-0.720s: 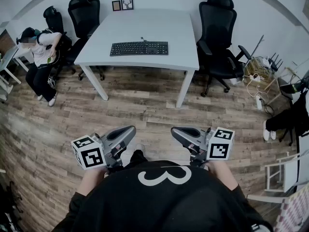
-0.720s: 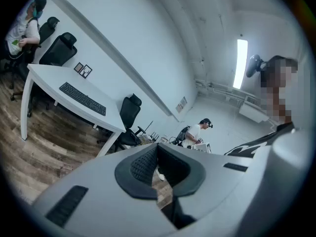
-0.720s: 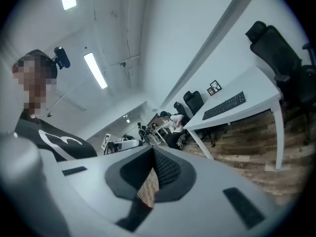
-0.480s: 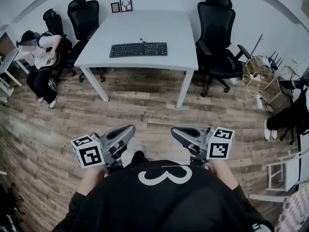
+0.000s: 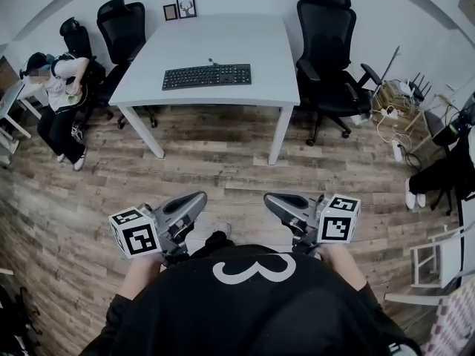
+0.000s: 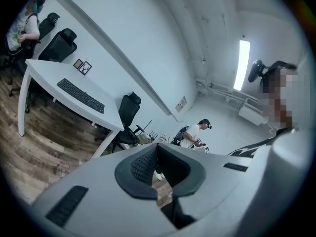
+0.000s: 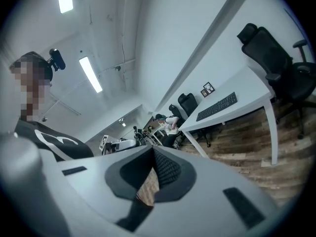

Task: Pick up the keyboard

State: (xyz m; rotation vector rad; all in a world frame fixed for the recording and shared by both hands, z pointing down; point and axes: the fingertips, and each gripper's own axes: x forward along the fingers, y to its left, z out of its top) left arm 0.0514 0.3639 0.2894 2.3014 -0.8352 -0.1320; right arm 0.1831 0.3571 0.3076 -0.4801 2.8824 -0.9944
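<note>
A black keyboard (image 5: 206,76) lies near the front edge of a white table (image 5: 223,35) far ahead of me; it also shows small in the left gripper view (image 6: 80,95) and the right gripper view (image 7: 217,106). My left gripper (image 5: 200,200) and right gripper (image 5: 270,200) are held close to my body over the wood floor, both shut with nothing between the jaws. Both are far from the keyboard. In the left gripper view (image 6: 157,149) and the right gripper view (image 7: 152,151) the jaws meet at their tips.
Black office chairs stand at the table's right (image 5: 326,43) and left (image 5: 122,28). A seated person (image 5: 56,87) is at the far left. Two small picture frames (image 5: 179,8) sit at the table's back. Cables and a power strip (image 5: 393,136) lie on the floor at right.
The table and keyboard have shifted slightly left and up in the head view. Both grippers stay in the same place, shut.
</note>
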